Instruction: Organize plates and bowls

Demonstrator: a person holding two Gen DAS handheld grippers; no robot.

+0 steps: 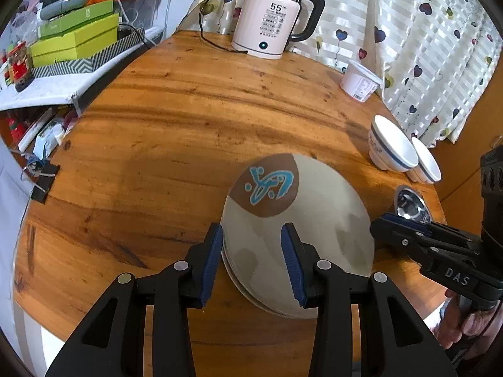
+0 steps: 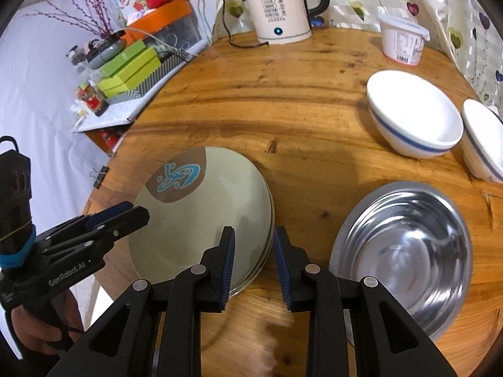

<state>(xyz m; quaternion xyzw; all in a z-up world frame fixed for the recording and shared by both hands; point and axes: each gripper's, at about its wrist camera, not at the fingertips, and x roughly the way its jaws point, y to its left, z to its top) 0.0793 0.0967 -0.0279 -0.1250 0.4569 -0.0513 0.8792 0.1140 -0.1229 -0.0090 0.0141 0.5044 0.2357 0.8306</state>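
The plates (image 1: 298, 235) sit stacked on the table (image 1: 157, 125), beside a metal bowl (image 2: 405, 251). The left gripper (image 1: 251, 251) and the right gripper (image 2: 254, 257) straddle opposite rims of the stack, their jaws apart and not squeezing.

left gripper (image 1: 251, 235): fingers apart, tilted down | right gripper (image 2: 254, 237): fingers apart, tilted down

Steel bowl (image 2: 405, 251) blurred; lower plates (image 2: 267, 251) mostly hidden.
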